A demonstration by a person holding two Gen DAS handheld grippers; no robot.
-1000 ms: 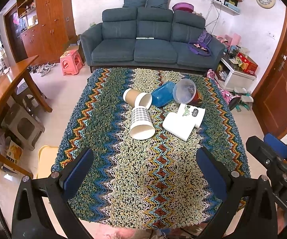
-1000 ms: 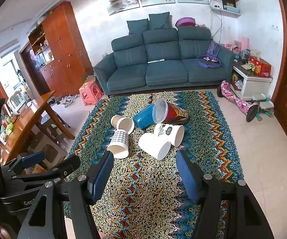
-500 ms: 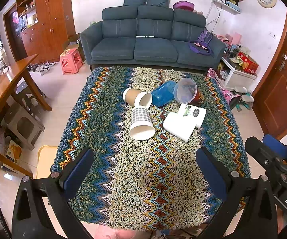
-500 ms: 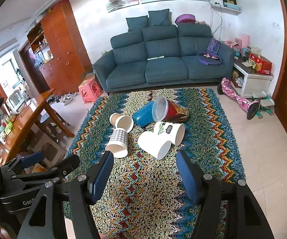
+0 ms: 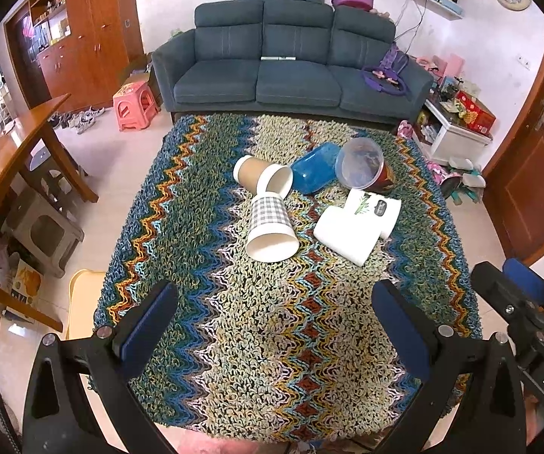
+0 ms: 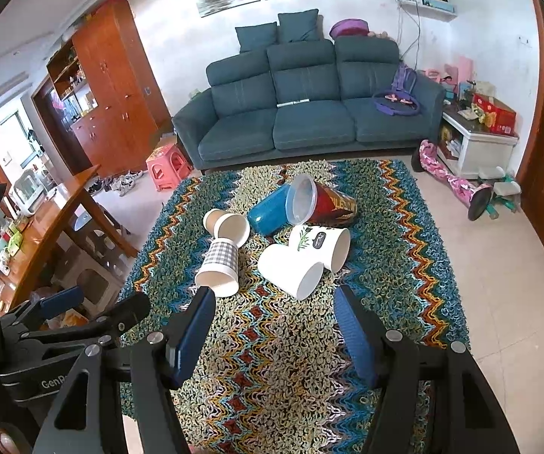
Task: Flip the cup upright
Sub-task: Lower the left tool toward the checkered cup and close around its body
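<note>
Big zigzag-patterned shaggy woven cloth [image 5: 272,340] carries six tipped cups mid-table. Left gripper [image 5: 272,325] and right gripper [image 6: 272,325] both gape wide, empty, short of them. Nearest, the grey-checked paper cup [image 5: 270,223] looks light and crushable; pinch its sidewall gently.

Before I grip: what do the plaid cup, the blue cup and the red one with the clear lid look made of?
Plaid cup: likely paper, matte printed wall, white rolled rim.
Blue cup: probably plastic, glossy highlights on its side.
Red cup: glossy printed wall, paper or plastic unclear; its lid looks like translucent plastic.
</note>
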